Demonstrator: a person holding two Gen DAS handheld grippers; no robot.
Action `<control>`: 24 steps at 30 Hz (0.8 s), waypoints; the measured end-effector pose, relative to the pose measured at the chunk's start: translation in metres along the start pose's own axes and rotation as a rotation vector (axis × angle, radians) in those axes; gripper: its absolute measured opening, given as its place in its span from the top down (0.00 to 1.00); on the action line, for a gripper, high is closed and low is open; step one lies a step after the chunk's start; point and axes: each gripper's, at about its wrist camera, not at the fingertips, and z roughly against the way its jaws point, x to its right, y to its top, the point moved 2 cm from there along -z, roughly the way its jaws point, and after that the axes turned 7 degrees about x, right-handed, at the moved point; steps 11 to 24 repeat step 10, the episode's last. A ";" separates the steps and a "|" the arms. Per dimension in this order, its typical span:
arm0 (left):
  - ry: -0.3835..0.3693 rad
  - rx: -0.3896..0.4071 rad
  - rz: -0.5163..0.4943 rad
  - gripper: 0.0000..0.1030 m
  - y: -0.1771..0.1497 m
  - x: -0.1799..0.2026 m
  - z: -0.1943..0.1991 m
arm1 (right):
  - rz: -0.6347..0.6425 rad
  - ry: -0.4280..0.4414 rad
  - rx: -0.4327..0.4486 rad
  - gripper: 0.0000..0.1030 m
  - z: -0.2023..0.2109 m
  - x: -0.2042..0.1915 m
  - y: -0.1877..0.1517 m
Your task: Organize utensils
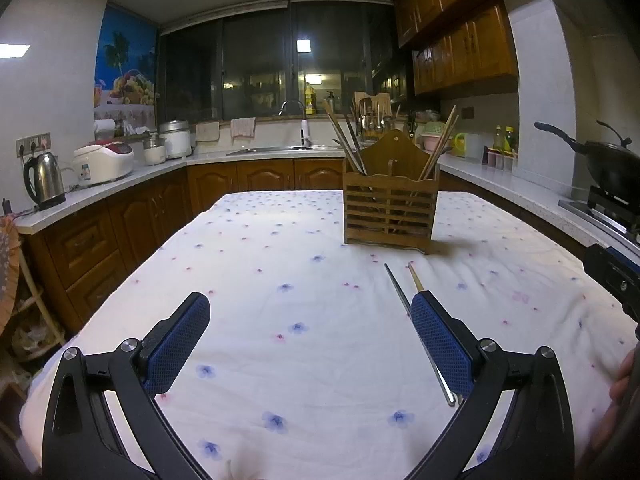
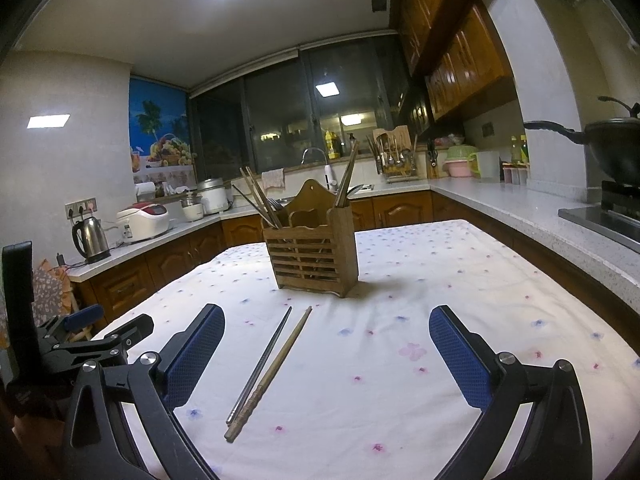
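Observation:
A slatted wooden utensil holder (image 1: 390, 208) (image 2: 314, 258) stands upright on the flowered tablecloth, with chopsticks sticking out of its left and right compartments. Two loose chopsticks lie side by side on the cloth in front of it: a metal chopstick (image 2: 260, 364) (image 1: 416, 328) and a wooden chopstick (image 2: 272, 372) (image 1: 416, 278). My left gripper (image 1: 310, 308) is open above the cloth, its right finger partly hiding the wooden chopstick. My right gripper (image 2: 326, 320) is open too, with both chopsticks lying between its fingers, nearer the left one.
The tablecloth (image 1: 280, 272) covers a table ringed by kitchen counters. A kettle (image 1: 43, 180) and rice cooker (image 1: 103, 162) stand on the left counter, a wok (image 1: 610, 164) on the stove at right. The other gripper's body (image 2: 76, 336) shows at the left edge.

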 end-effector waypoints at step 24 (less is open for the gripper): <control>-0.012 -0.019 0.015 0.00 -0.002 -0.004 -0.004 | -0.004 0.000 -0.010 0.00 -0.004 -0.014 -0.001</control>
